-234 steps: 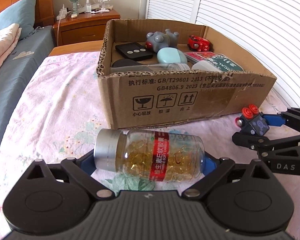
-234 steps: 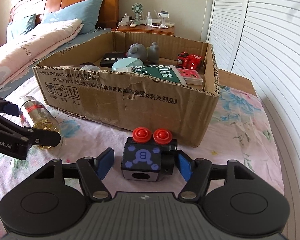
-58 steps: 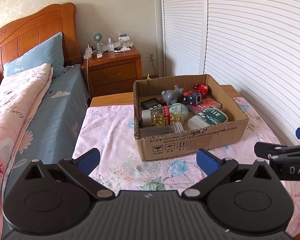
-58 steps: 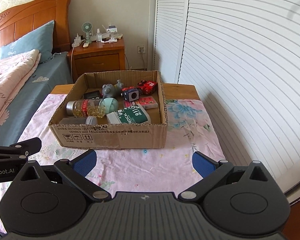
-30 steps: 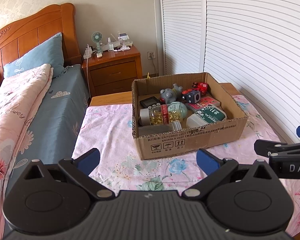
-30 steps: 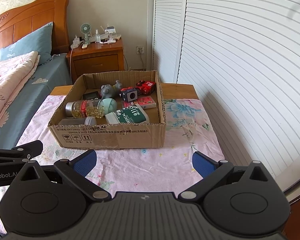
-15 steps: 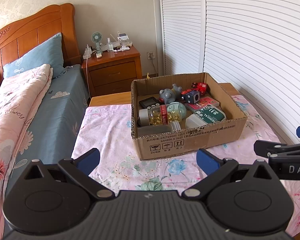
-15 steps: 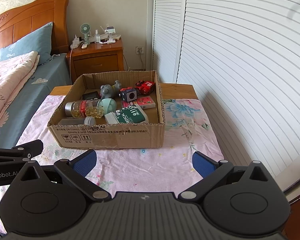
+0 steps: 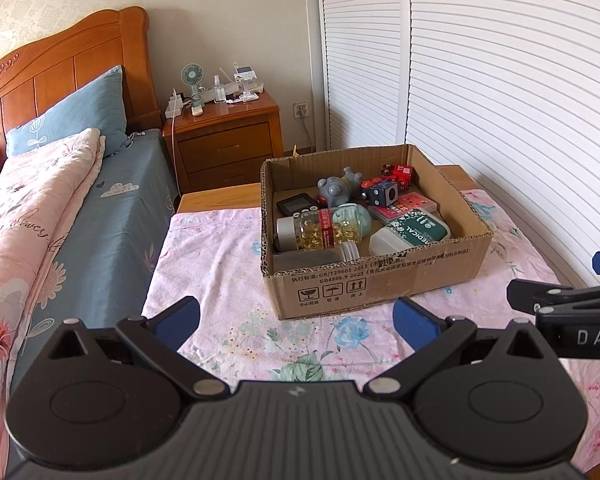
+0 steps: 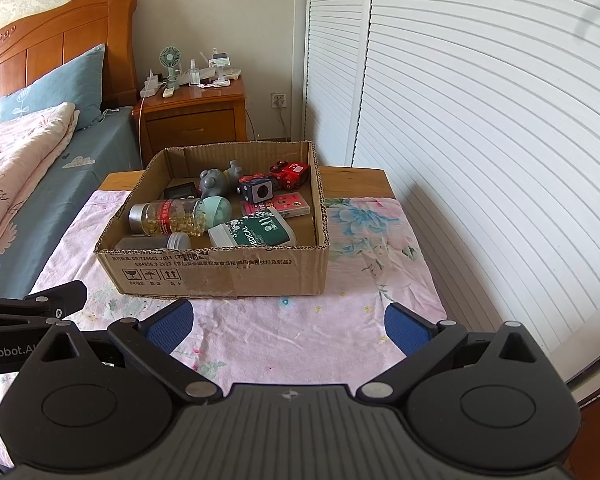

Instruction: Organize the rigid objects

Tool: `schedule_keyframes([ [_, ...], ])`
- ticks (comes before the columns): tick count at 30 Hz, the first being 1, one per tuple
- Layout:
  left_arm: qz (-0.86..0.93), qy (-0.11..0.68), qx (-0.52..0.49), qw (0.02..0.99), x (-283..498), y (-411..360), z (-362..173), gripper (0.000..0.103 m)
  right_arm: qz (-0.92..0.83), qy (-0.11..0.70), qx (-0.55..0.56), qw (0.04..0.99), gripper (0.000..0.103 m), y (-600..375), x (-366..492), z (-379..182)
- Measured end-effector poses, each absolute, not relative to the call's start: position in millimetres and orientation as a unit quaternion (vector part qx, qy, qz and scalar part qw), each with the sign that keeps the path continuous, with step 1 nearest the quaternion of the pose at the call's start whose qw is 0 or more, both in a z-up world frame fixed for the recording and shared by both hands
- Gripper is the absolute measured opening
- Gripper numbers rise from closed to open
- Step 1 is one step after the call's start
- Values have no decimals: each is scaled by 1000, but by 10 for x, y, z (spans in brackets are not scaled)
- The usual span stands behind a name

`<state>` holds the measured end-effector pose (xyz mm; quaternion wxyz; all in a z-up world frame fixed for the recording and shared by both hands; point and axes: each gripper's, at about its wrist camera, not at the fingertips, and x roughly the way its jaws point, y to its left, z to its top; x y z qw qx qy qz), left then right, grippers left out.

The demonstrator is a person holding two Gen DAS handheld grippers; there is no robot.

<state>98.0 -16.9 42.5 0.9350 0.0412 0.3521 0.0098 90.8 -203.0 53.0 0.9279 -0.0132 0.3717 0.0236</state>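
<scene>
A cardboard box (image 9: 380, 280) (image 10: 228, 272) stands on a table covered with a pink floral cloth. It holds a capsule bottle (image 9: 320, 232) (image 10: 168, 214), a dark cube robot toy (image 9: 382, 194) (image 10: 260, 191), a red toy car (image 10: 292, 172), a grey plush toy (image 9: 334, 188), a green medical case (image 9: 412, 230) (image 10: 256, 232) and other items. My left gripper (image 9: 296, 320) is open and empty, held well back from the box. My right gripper (image 10: 288, 326) is open and empty, also well back.
A bed with blue sheet and pink quilt (image 9: 40, 208) lies to the left. A wooden nightstand (image 9: 224, 136) with a small fan stands behind the box. White louvred doors (image 10: 480, 120) line the right side.
Both grippers have let go of the bottle and the cube robot, which now lie in the box, and have drawn far back. In the last second the view barely shifts.
</scene>
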Motion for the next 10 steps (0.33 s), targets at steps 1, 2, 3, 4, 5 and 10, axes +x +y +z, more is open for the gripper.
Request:
schedule_keyframes([
  [1,9,352,41,935,978,-172,424,102,24,372,-14,928,103,-2029,912,527],
  [2,9,353,42,935,976,-173,424,102,24,372,-14,928,103,-2029,913,526],
  [3,10,352,41,935,975,-173,424,102,23,372,-14,928,103,-2029,912,527],
  [4,9,352,41,935,976,-172,424,102,23,373,-14,928,103,-2030,910,528],
  [5,10,352,41,935,974,-173,424,102,24,373,-14,927,103,-2033,908,528],
  [10,9,352,41,935,970,-166,428,102,24,373,-14,927,103,-2038,901,530],
])
